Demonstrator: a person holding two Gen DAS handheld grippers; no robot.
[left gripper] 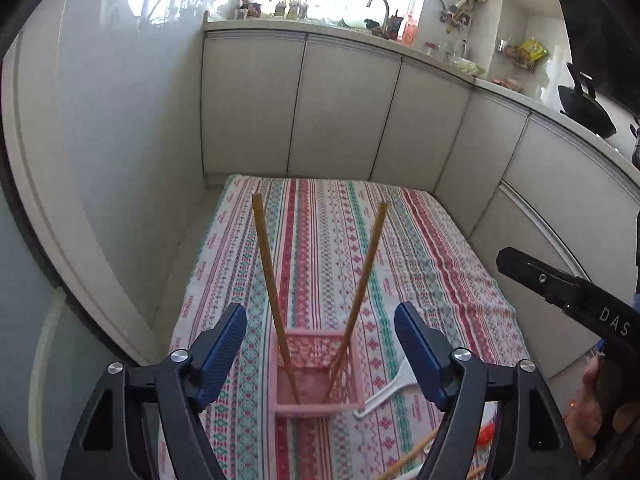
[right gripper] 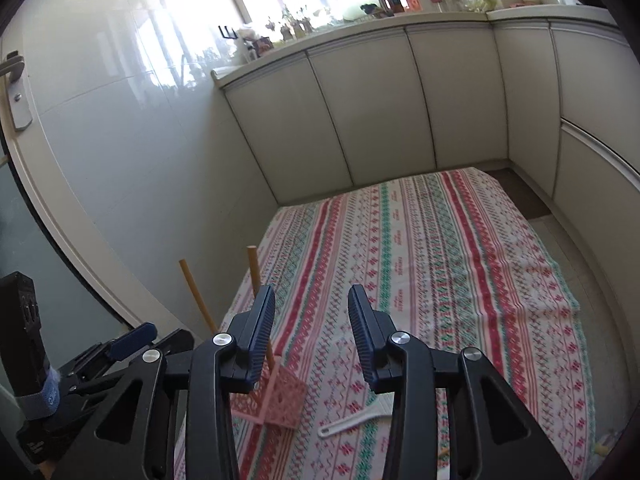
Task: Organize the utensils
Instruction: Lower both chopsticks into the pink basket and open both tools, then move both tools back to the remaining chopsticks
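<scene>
A pink lattice basket (left gripper: pixel 316 372) stands on the striped cloth. Two wooden chopsticks (left gripper: pixel 268 264) stand in it and lean apart in a V. My left gripper (left gripper: pixel 320 308) hangs just over the basket, open, with its blue pads either side of the chopsticks and touching neither. In the right wrist view my right gripper (right gripper: pixel 312 292) is open with nothing between its fingers. It sits to the right of the basket (right gripper: pixel 280 400) and of the chopsticks (right gripper: pixel 196 296). A white flat scoop (right gripper: pixel 352 420) lies on the cloth beside the basket.
The table carries a red, green and white striped cloth (right gripper: pixel 440 260). More chopsticks (left gripper: pixel 416 450) and a red-orange item (left gripper: pixel 486 434) lie at the near edge. Pale cabinets (right gripper: pixel 360 120) stand beyond the table, a glossy wall (left gripper: pixel 120 140) at its left.
</scene>
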